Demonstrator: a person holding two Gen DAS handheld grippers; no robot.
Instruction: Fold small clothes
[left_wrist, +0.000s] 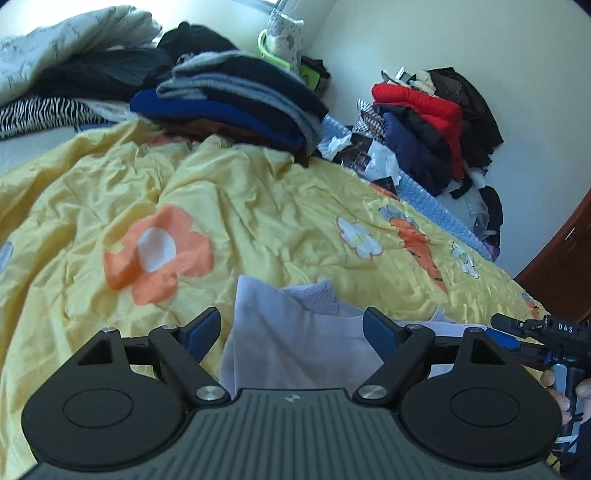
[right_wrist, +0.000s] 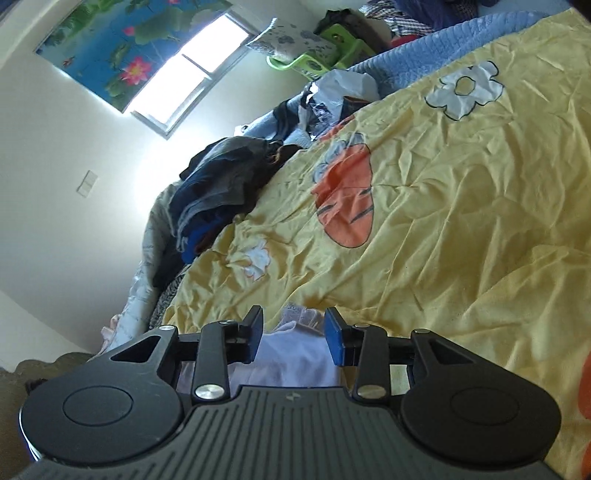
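Note:
A small pale lilac garment (left_wrist: 295, 339) with a lacy edge lies on the yellow flowered bedspread (left_wrist: 229, 192) at the near edge. My left gripper (left_wrist: 293, 326) is open just above it, jaws wide either side of the cloth. The right gripper shows at the right edge of the left wrist view (left_wrist: 513, 330), held by a hand. In the right wrist view my right gripper (right_wrist: 293, 334) is open over the same garment (right_wrist: 295, 362), its blue pads (right_wrist: 336, 341) apart with the frilled edge between them. Neither gripper clamps the cloth.
A stack of folded dark and blue clothes (left_wrist: 236, 99) sits at the back of the bed. A heap of red and navy jackets (left_wrist: 428, 122) lies against the wall on the right. A blue knitted blanket (right_wrist: 424, 48) edges the bedspread. A green basket (right_wrist: 314, 62) stands near the window.

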